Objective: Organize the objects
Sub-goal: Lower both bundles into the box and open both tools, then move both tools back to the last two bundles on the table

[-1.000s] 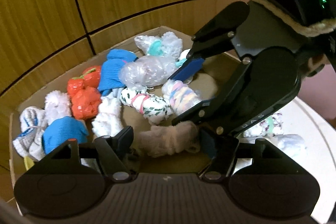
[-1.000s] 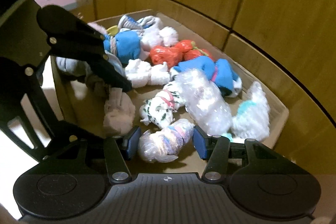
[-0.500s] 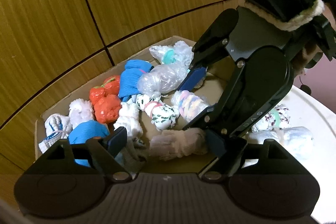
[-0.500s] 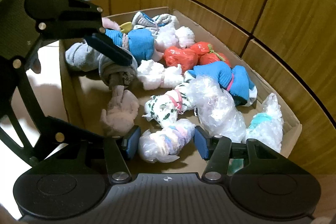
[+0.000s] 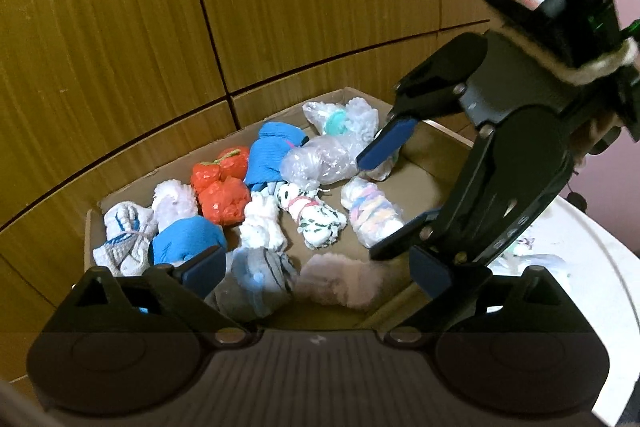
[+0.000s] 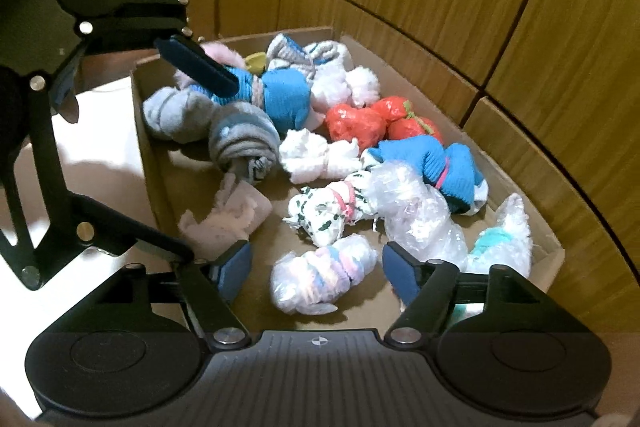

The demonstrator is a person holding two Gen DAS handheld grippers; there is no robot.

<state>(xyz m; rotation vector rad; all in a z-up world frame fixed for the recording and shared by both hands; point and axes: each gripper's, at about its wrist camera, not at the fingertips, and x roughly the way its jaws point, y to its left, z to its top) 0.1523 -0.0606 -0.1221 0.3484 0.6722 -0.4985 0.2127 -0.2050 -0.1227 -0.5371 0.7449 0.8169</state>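
A cardboard box (image 5: 441,131) holds several bundled socks. My left gripper (image 5: 316,271) hovers over its near edge, jaws opening wide. A grey striped bundle (image 5: 253,283) and a pale pink fluffy bundle (image 5: 340,283) lie below and between its fingers, untouched. In the right wrist view my right gripper (image 6: 318,273) is also opening. A pastel bundle in clear plastic (image 6: 320,279) lies between its blue pads (image 6: 233,269), free of both. The grey bundle (image 6: 240,143) and the pink bundle (image 6: 228,219) rest on the box floor.
Blue (image 5: 276,155), red (image 5: 220,187), white (image 5: 262,227) and spotted (image 5: 316,219) bundles fill the box (image 6: 556,251). Wood panelling (image 5: 120,27) stands close behind it. A white round table (image 5: 592,259) lies at the right with more bundles on it.
Both grippers' jaws have widened. The left gripper has drawn back and up, leaving the grey and pink bundles lying in the box. The pastel bundle now sits loose between the right pads.
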